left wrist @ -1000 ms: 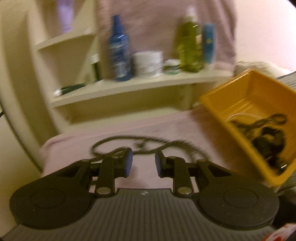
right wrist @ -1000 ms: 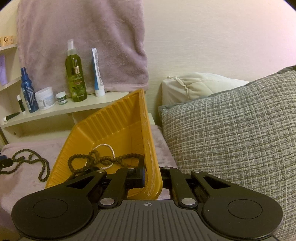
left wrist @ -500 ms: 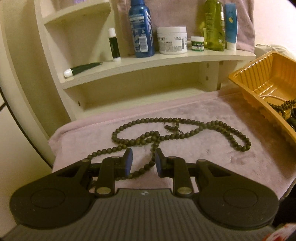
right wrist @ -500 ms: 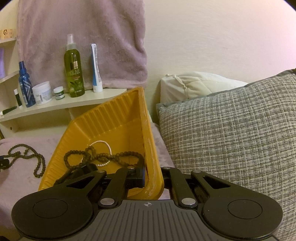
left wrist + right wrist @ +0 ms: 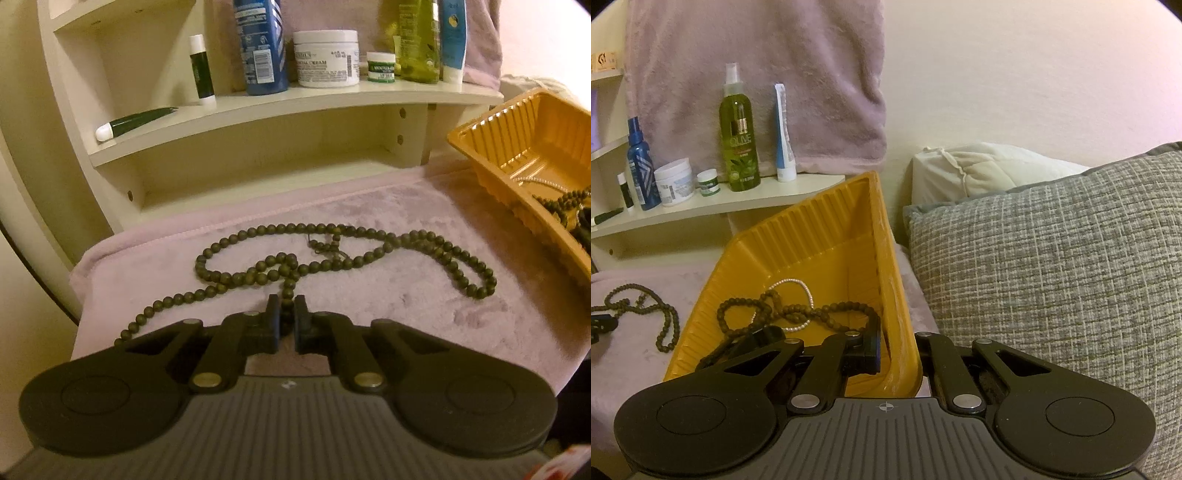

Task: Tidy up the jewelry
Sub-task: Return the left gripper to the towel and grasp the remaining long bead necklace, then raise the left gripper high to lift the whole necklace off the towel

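L gripper (image 5: 287, 320) fingers just closed, angled down | R gripper (image 5: 899, 350) fingers clamped, angled down

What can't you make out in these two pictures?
- Left view: the necklace strand runs under the left hand-held gripper; the tray is cut off by the edge.
- Right view: the tray's near end sits behind the right hand-held gripper.
- Jar print: too small.

I count one yellow tray (image 5: 812, 236), one dark bead strand (image 5: 369, 254) on the cloth, and at least one more dark strand (image 5: 831, 310) plus one pearl bracelet (image 5: 798, 284) inside the tray. On the shelf (image 5: 332, 99): two bottles, two jars, three tubes. Two pillows.
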### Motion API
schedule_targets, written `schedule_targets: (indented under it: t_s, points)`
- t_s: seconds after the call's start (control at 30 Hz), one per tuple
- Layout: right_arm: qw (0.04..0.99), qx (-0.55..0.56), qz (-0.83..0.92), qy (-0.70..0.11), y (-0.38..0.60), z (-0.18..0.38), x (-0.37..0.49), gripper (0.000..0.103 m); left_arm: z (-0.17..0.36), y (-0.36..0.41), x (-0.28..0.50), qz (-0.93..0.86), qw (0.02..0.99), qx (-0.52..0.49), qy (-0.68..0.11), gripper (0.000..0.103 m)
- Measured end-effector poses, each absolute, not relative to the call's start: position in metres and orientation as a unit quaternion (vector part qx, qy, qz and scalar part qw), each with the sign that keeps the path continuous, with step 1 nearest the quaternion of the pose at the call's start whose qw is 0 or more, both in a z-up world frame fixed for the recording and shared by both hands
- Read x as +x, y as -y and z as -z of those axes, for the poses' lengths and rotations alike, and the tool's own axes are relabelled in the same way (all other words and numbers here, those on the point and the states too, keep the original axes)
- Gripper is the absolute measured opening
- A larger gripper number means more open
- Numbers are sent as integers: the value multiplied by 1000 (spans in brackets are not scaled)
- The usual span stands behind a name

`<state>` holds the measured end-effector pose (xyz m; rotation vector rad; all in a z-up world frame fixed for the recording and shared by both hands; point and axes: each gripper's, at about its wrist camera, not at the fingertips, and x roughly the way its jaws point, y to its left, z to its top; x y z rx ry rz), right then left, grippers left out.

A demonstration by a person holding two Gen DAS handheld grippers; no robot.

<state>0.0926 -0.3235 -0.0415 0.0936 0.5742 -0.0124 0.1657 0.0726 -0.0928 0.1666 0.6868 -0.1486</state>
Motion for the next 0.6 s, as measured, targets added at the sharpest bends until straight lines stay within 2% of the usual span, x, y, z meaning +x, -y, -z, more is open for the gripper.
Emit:
schedule_targets:
  t_s: [0.17, 0.6]
  points:
    - [958, 47, 4, -281, 324, 41, 92, 7, 68, -75, 158, 74, 945, 83, -309, 6]
    - [962, 52, -4, -267, 319, 33, 86, 7, -37, -86, 147, 95, 967, 70, -227, 6]
